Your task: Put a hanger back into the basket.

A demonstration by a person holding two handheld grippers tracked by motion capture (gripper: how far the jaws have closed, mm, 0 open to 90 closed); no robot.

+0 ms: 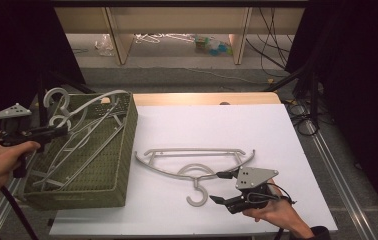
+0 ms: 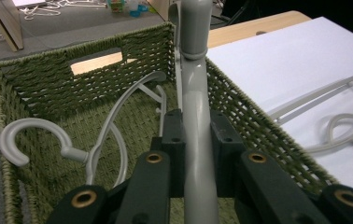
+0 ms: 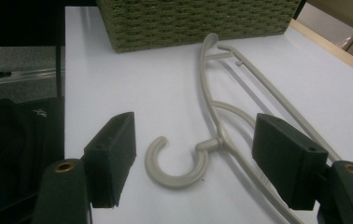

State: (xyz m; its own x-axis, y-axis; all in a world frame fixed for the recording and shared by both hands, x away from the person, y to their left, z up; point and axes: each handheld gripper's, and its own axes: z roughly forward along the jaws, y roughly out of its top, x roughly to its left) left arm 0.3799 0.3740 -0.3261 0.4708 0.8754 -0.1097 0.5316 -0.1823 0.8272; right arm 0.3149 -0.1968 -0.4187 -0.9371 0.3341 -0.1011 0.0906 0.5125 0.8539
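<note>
- The left gripper (image 2: 195,154), its black jaws clamped on the smooth grey tube of a plastic hanger (image 2: 197,116), holds that hanger over the left end of a woven olive-green basket (image 1: 127,150).
- The rectangular basket, coarse in weave with a slot handle cut in its end wall, holds more grey hangers (image 1: 77,145), their round hooks and curved arms tangled together.
- On the bench's flat white sheet (image 1: 217,125), just right of the basket, lies another hanger (image 1: 194,162): matte grey plastic, a straight bar, bowed shoulders and an open C-shaped hook.
- The right gripper (image 3: 193,158) hovers low at that hook, its blocky jaws spread wide on either side of it, touching nothing.
</note>
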